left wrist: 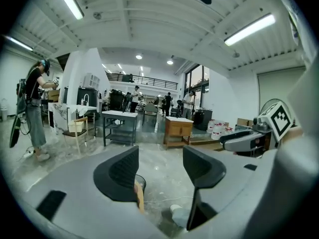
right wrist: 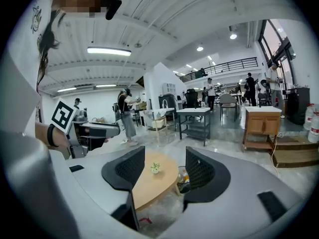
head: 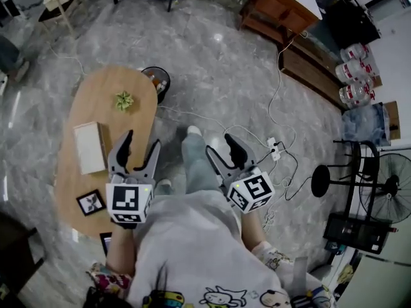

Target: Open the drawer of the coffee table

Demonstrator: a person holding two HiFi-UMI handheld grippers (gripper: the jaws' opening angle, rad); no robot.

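One black bin (head: 162, 94), orange items inside

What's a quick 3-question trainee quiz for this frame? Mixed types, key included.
1. True or false: the left gripper is shut on the white box.
2. What stands on the coffee table nearest the black bin? A) small green plant B) mug C) laptop
3. Fill in: the right gripper's jaws are ____.
Key: 1 false, its jaws are apart and empty; 2 A; 3 open, with nothing gripped between them.
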